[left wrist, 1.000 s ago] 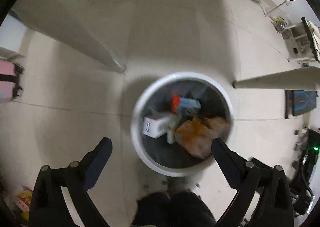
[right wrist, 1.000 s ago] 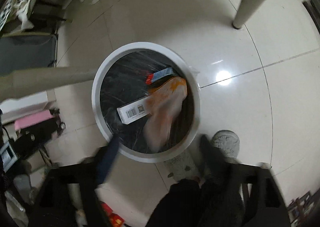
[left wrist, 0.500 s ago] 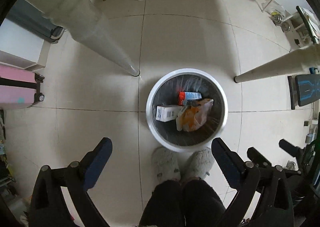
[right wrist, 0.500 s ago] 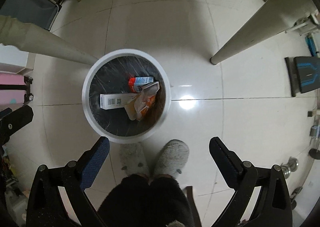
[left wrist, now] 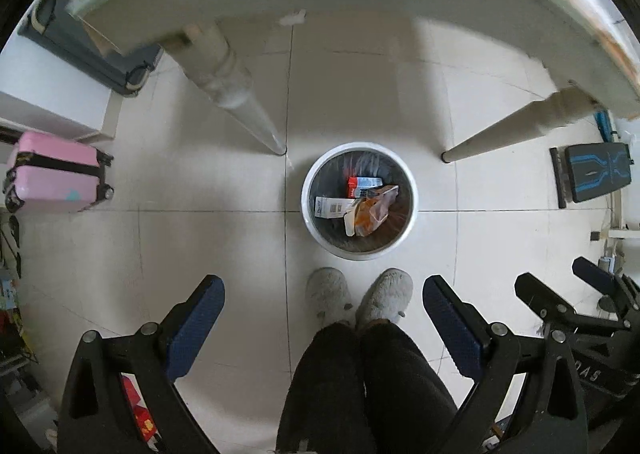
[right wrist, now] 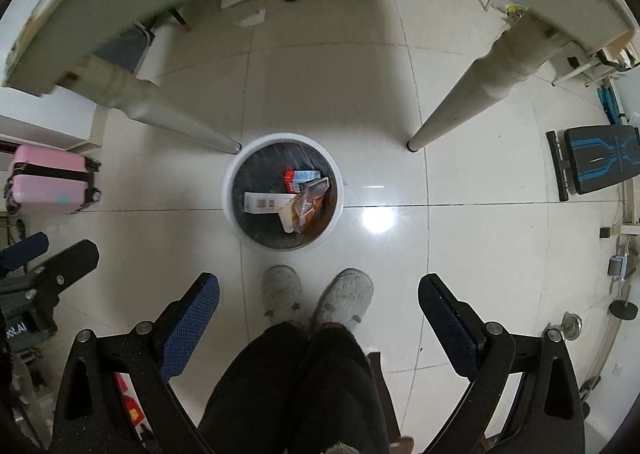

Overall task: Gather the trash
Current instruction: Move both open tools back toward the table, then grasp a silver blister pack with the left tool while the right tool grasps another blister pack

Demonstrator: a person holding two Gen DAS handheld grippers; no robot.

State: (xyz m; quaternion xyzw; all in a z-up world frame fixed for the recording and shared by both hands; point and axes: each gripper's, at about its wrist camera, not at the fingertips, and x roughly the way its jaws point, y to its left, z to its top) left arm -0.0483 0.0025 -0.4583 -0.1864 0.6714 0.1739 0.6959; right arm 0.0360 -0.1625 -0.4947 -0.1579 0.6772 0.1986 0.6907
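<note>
Tiled floor (left wrist: 200,182) farther below than before, bin (left wrist: 412,214) smaller; left tongs (left wrist: 323,308), right tongs (right wrist: 319,304) spread, empty

Below you, the white-rimmed bin (left wrist: 360,250) shows a black liner holding a white carton (left wrist: 330,208), a red-and-blue carton (left wrist: 362,183) and an orange snack bag (left wrist: 374,210). Your grey fuzzy slippers (left wrist: 358,296) stand just beside it on cream tiles (left wrist: 200,182). Left of the bin sits a pink suitcase (left wrist: 52,174) with black bands; right, a black bench (left wrist: 598,172) with blue stripes.
</note>
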